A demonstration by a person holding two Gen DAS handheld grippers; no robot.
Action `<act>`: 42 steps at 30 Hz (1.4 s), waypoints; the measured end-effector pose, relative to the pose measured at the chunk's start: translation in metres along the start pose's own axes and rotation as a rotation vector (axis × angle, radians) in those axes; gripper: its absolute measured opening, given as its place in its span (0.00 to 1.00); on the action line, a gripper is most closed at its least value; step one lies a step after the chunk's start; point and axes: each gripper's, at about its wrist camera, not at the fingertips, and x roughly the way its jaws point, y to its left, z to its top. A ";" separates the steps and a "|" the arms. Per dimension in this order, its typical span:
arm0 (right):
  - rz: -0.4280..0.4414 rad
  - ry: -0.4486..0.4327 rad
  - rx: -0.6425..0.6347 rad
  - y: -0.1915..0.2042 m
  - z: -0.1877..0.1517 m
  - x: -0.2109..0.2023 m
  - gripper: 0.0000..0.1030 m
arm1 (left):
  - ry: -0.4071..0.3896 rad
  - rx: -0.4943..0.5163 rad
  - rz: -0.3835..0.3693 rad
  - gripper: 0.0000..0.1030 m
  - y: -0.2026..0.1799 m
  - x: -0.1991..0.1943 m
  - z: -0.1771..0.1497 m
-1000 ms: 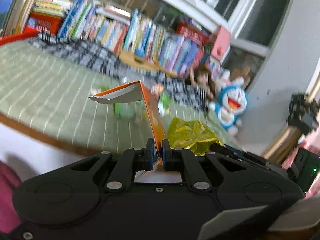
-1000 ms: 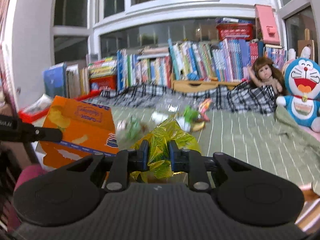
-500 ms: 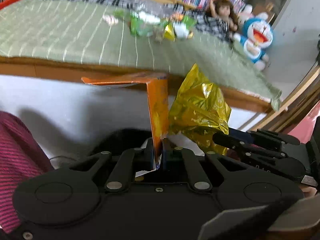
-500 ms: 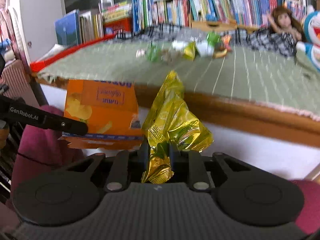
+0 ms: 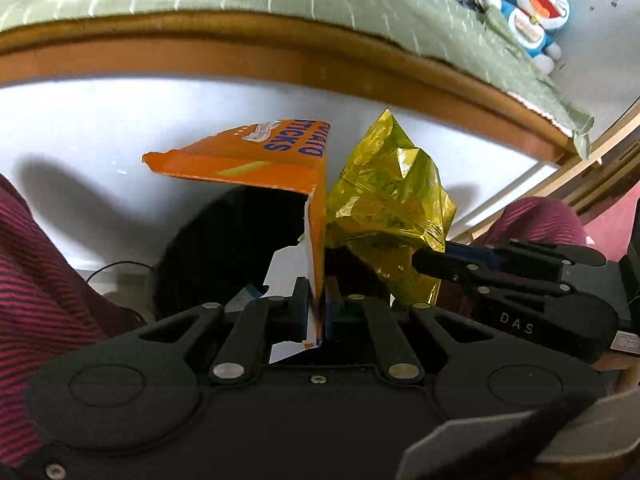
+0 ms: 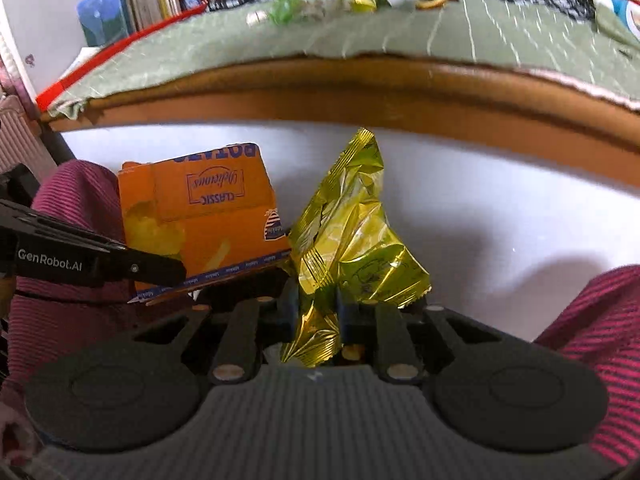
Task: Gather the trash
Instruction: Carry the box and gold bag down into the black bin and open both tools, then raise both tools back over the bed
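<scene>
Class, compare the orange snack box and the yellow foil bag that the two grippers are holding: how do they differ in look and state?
The orange box is stiff card with flat printed faces and sharp folds; the yellow foil bag is shiny, thin and crumpled. The box is pinched by one thin flap in the left gripper; the bag is pinched by a bunched end in the right gripper. Both are empty-looking snack packaging, held side by side below the bed edge.

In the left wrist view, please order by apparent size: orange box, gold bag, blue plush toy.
1. Orange box and gold bag: about equal, so not ranked.
2. Blue plush toy: smallest, though it is farther away.
</scene>
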 end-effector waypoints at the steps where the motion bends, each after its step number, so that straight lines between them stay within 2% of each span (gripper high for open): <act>1: -0.002 0.006 0.006 0.000 0.000 0.003 0.22 | 0.006 0.000 0.000 0.07 0.000 0.004 0.001; 9: -0.026 0.071 0.022 -0.001 0.005 0.030 0.22 | 0.068 0.023 0.006 0.07 -0.005 0.030 0.006; 17: -0.063 0.154 0.005 -0.002 0.010 0.069 0.23 | 0.174 0.059 0.032 0.07 -0.006 0.073 0.022; 23: -0.067 0.174 0.022 -0.001 0.014 0.084 0.24 | 0.212 0.074 0.044 0.10 -0.003 0.089 0.023; 28: -0.063 0.177 0.047 -0.005 0.016 0.087 0.31 | 0.226 0.070 0.045 0.15 0.004 0.093 0.020; 33: -0.063 0.175 0.051 -0.005 0.018 0.088 0.33 | 0.227 0.067 0.040 0.30 0.009 0.092 0.021; 35: -0.063 0.172 0.052 -0.005 0.020 0.088 0.44 | 0.220 0.069 0.041 0.35 0.010 0.091 0.021; 37: -0.062 0.166 0.051 -0.005 0.021 0.088 0.48 | 0.211 0.074 0.044 0.36 0.011 0.089 0.021; 42: -0.071 0.151 0.032 -0.005 0.019 0.081 0.49 | 0.189 0.073 0.046 0.43 0.010 0.083 0.022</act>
